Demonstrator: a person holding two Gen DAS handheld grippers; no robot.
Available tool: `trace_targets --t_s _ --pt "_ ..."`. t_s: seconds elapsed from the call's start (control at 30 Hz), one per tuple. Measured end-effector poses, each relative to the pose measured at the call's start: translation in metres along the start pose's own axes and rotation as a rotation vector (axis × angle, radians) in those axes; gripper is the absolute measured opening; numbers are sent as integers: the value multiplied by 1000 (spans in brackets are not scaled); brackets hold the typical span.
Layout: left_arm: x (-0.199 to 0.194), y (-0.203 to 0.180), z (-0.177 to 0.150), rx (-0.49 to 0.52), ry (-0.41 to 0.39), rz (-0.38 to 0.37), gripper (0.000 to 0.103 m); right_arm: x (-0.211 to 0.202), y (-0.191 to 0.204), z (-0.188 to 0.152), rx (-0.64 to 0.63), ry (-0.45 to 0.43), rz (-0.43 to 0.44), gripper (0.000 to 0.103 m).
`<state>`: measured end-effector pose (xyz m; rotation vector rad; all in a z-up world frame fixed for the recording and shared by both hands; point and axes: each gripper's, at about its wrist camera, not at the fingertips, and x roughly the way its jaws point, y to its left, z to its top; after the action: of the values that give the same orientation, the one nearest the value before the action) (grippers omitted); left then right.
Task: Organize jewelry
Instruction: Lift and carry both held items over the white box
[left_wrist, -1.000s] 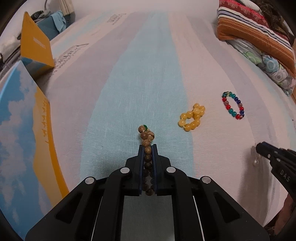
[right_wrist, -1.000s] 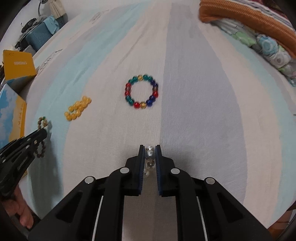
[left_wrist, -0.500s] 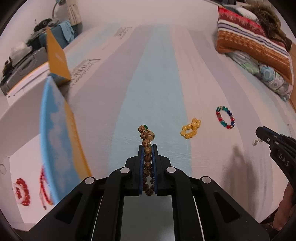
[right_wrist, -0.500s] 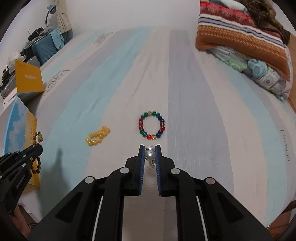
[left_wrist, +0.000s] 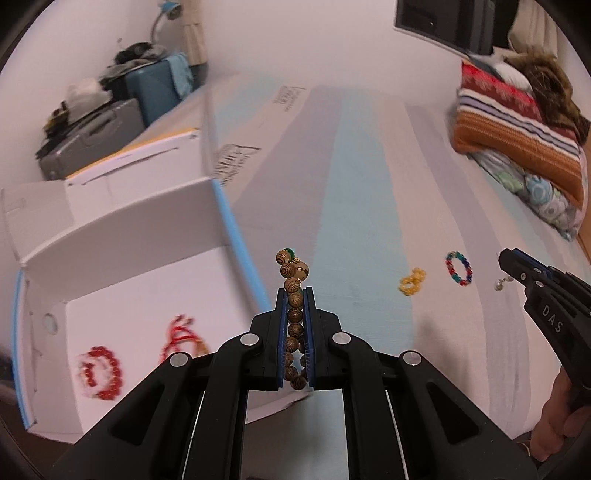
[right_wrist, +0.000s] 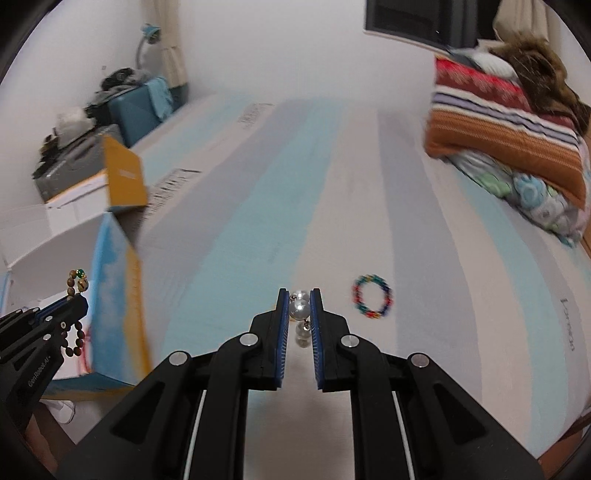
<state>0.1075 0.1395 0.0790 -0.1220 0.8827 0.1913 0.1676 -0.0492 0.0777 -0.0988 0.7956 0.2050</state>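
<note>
The bed with its pale blue, grey and cream striped sheet (right_wrist: 332, 206) carries everything here; at its left edge stands the open white cardboard box with a sky-blue and orange outside (left_wrist: 140, 266), its flaps up; on the box floor already lie a red beaded bracelet (left_wrist: 100, 373) and a red corded piece (left_wrist: 181, 332), both blurred, so their exact make is hard to tell; that part of the tidying looks done. The left tongs (left_wrist: 294, 295) are pressed together on a brown wooden bead bracelet with a green bead (left_wrist: 293, 280), held in the air just beside the box's near wall, not yet over the opening; the right tongs (right_wrist: 299, 295) pinch a white pearl earring (right_wrist: 299, 308) above the sheet. Left on the bed are the multicoloured glass bead bracelet (right_wrist: 372, 295) and the small yellow bead bracelet (left_wrist: 412, 281), near each other; so two pieces are stowed, two in hand, two to fetch.
</note>
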Motion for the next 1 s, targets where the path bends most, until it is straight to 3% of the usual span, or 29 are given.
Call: trace_targets --t_s 0.6,1.0 --pt "-47 159 -35 -177 -21 150 7 -27 183 -2 -201 -49 192 10" --pt "-35 219 -64 -248 27 200 7 -5 252 -26 -283 21 266 10"
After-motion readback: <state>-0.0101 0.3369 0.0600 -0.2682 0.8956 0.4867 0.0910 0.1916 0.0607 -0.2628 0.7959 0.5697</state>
